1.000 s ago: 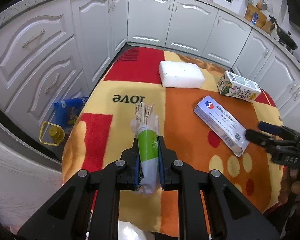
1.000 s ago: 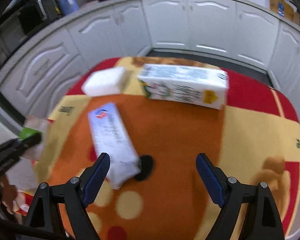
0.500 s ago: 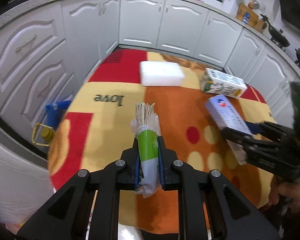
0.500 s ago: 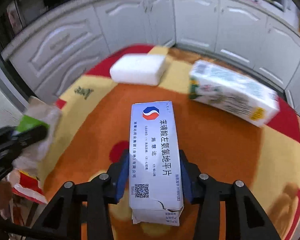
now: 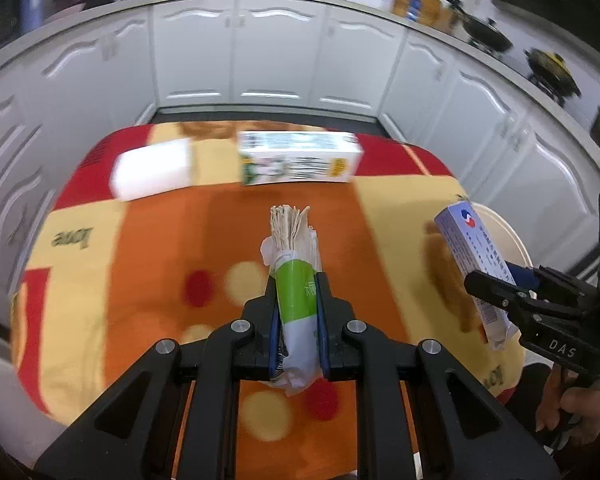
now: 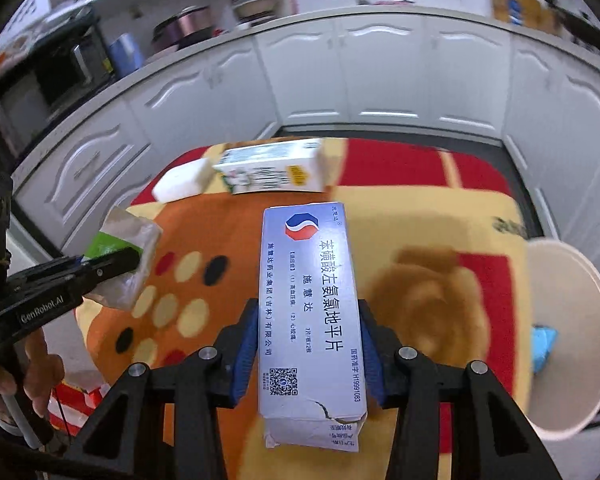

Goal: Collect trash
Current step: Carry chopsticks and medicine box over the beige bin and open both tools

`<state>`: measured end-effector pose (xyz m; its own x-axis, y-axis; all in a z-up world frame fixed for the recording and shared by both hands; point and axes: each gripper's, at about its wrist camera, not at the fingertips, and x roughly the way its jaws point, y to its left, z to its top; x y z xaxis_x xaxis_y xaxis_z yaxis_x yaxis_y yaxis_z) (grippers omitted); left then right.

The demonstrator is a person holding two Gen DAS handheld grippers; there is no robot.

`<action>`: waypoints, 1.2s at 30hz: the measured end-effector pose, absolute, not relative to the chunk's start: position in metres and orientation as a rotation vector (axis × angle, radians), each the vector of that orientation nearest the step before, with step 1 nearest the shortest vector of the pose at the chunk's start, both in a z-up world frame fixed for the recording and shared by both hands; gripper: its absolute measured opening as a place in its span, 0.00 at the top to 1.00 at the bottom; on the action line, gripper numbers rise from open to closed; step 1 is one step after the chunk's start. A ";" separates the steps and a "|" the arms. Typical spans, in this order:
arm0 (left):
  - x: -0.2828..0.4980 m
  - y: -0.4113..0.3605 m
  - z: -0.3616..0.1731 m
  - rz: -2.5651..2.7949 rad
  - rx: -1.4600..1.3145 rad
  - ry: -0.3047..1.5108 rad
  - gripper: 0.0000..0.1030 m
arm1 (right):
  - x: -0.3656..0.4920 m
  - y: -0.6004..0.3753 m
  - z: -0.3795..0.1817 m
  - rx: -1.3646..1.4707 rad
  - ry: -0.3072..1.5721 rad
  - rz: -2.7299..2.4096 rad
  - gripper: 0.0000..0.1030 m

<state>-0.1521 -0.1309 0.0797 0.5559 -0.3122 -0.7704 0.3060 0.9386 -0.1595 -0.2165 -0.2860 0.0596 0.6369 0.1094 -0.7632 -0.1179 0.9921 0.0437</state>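
Two grippers, each one holding one piece of trash above the blanket-covered surface (image 5: 388, 200).

The left gripper (image 5: 298, 292) has its fingers clenched on one green-and-white tissue pack (image 5: 296, 276). The right gripper (image 6: 308, 344) grasps one pale blue medicine box (image 6: 310, 304) between its fingers. Two things lie on the surface: one milk carton (image 5: 300, 158) and one white foam block (image 5: 152, 174), just beside each other. One white bin (image 6: 568, 320) stands at the right edge.
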 end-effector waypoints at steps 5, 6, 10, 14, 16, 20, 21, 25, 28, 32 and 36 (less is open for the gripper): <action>-0.154 -0.179 0.083 -0.435 0.043 0.908 0.88 | -0.234 -0.324 0.073 0.024 0.840 0.061 0.57; -0.155 -0.188 0.083 -0.446 0.052 0.906 0.88 | -0.237 -0.330 0.074 0.032 0.837 0.052 0.57; -0.155 -0.220 0.084 -0.486 0.088 0.904 0.88 | -0.249 -0.359 0.082 0.066 0.813 0.000 0.57; -0.154 -0.245 0.082 -0.524 0.107 0.909 0.88 | -0.258 -0.387 0.086 0.101 0.798 -0.045 0.57; -0.153 -0.258 0.082 -0.549 0.113 0.912 0.88 | -0.262 -0.399 0.088 0.111 0.794 -0.070 0.57; -0.150 -0.283 0.081 -0.591 0.116 0.917 0.88 | -0.269 -0.423 0.087 0.142 0.789 -0.119 0.57; -0.149 -0.289 0.081 -0.605 0.113 0.920 0.88 | -0.270 -0.430 0.087 0.151 0.789 -0.135 0.57; -0.142 -0.318 0.078 -0.661 0.112 0.934 0.88 | -0.272 -0.453 0.082 0.178 0.794 -0.179 0.57; -0.139 -0.341 0.074 -0.704 0.111 0.943 0.88 | -0.272 -0.471 0.078 0.191 0.798 -0.221 0.57; -0.133 -0.373 0.066 -0.762 0.101 0.967 0.88 | -0.271 -0.498 0.069 0.220 0.810 -0.276 0.57; -0.128 -0.401 0.056 -0.799 0.107 0.988 0.88 | -0.266 -0.523 0.061 0.248 0.823 -0.322 0.57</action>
